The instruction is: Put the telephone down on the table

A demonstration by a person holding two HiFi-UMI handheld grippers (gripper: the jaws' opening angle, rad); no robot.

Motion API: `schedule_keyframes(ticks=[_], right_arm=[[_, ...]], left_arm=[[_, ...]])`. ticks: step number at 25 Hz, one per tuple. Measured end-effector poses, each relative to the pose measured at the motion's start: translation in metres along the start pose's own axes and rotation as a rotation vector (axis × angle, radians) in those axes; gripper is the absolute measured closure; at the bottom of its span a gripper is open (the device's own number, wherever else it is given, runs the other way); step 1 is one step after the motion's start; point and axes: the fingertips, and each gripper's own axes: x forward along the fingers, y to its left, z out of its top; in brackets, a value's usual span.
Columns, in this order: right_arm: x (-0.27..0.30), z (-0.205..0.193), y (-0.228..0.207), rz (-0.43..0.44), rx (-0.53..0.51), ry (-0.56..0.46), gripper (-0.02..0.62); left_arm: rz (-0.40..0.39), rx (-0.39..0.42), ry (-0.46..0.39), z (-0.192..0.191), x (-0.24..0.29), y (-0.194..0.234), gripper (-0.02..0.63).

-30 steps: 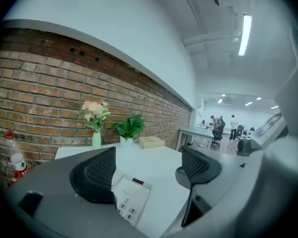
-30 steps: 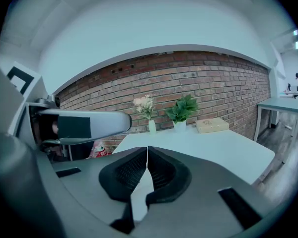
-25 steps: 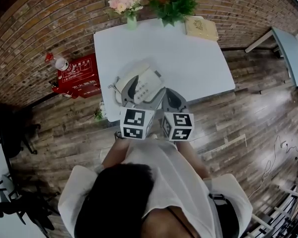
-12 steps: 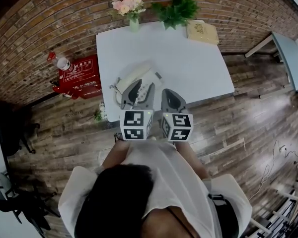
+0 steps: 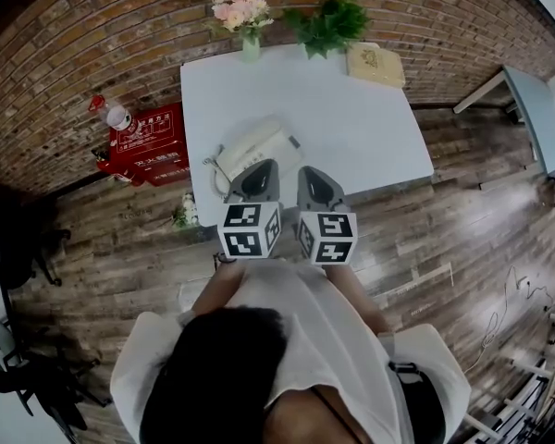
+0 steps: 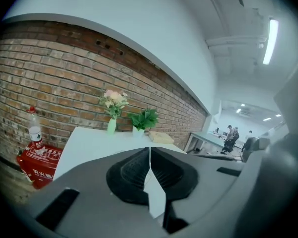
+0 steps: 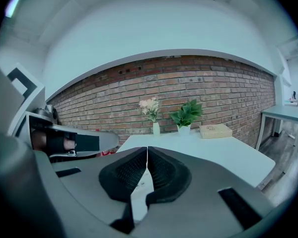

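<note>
The cream-white telephone (image 5: 255, 149) lies on the white table (image 5: 351, 118) near its front left corner, handset on its base and coiled cord (image 5: 213, 168) trailing left. My left gripper (image 5: 260, 176) hovers just short of the telephone's near edge, shut, with nothing between its pads (image 6: 134, 170). My right gripper (image 5: 316, 183) is beside it over the table's front edge, also shut and empty (image 7: 147, 155). Neither gripper view shows the telephone clearly; the jaws hide it.
A vase of pink flowers (image 5: 243, 15), a green plant (image 5: 328, 17) and a flat beige box (image 5: 375, 63) stand along the table's far edge by the brick wall. A red box (image 5: 146, 141) and a bottle (image 5: 111, 114) sit on the floor at left. Another table (image 5: 536, 109) stands at right.
The left gripper's jaws, wide open over the telephone a second ago, have closed and drawn back toward me. The telephone stays on the table. The right gripper has barely moved.
</note>
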Motion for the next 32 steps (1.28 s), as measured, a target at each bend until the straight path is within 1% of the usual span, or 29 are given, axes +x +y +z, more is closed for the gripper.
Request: schedule_keyframes(ticks=[3, 8, 12, 14, 18, 24, 32], right_arm=[[0.000, -0.001, 0.003, 0.010, 0.007, 0.000, 0.569], [-0.004, -0.009, 0.006, 0.020, 0.047, 0.015, 0.569], [-0.010, -0.014, 0.004, -0.002, 0.021, 0.008, 0.569], [-0.013, -0.019, 0.002, -0.010, 0.025, 0.014, 0.571], [-0.015, -0.024, 0.005, -0.002, 0.009, 0.024, 0.571], [-0.014, -0.027, 0.012, 0.014, -0.010, 0.034, 0.571], [-0.012, -0.028, 0.021, 0.032, -0.032, 0.043, 0.571]], left_arm=[[-0.021, 0.000, 0.010, -0.005, -0.003, -0.005, 0.578], [-0.033, 0.035, 0.051, -0.018, -0.010, -0.013, 0.580], [-0.038, 0.053, 0.074, -0.027, -0.014, -0.018, 0.580], [-0.041, 0.065, 0.079, -0.031, -0.016, -0.020, 0.580], [-0.045, 0.077, 0.086, -0.036, -0.019, -0.023, 0.580], [-0.041, 0.042, 0.091, -0.041, -0.021, -0.017, 0.580], [-0.023, 0.033, 0.079, -0.041, -0.024, -0.008, 0.580]])
